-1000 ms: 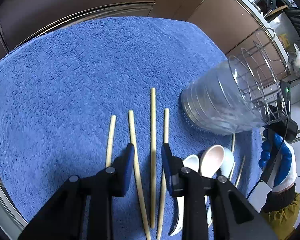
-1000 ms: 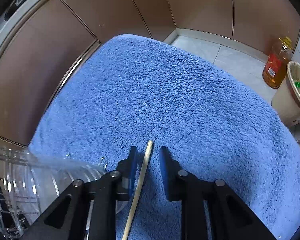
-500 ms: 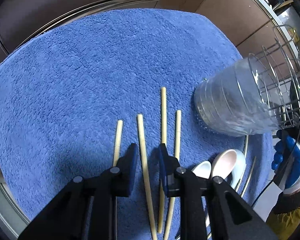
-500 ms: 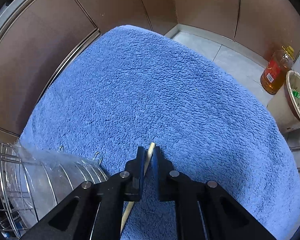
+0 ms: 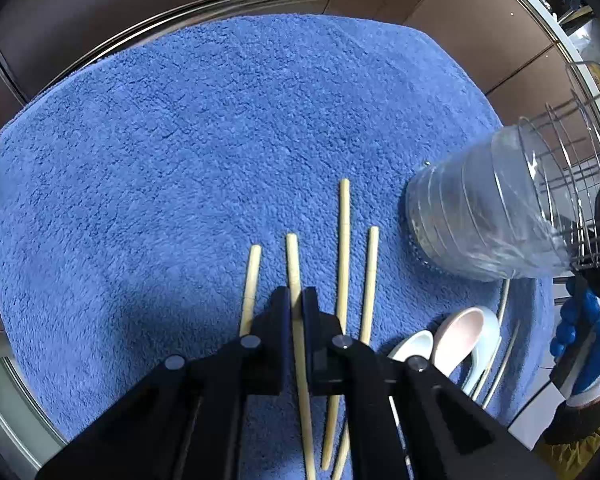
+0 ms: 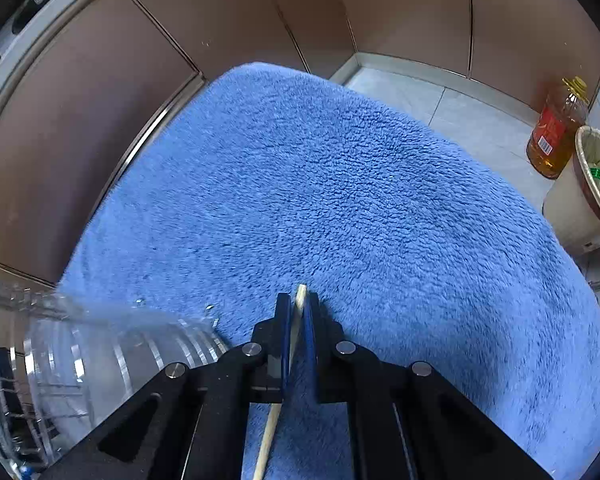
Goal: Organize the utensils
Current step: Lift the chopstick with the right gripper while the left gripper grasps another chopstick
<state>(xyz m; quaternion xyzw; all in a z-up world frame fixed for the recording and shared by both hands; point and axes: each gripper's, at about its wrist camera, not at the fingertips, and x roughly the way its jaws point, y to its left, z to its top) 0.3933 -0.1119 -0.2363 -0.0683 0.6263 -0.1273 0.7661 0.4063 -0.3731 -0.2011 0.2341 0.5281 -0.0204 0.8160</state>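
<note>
Both tongs [image 5: 296,300] [image 6: 298,308] tight on slim wooden chopsticks [image 5: 294,264] [image 6: 301,292].

Four chopsticks [image 5: 342,248] lie side by side on the towel [image 5: 180,140], spoons [image 5: 456,336] and container [image 5: 480,216] to their right.

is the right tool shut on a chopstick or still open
Shut: the right tool has both fingers pressed against a chopstick whose tip pokes out over the blue towel.
</note>
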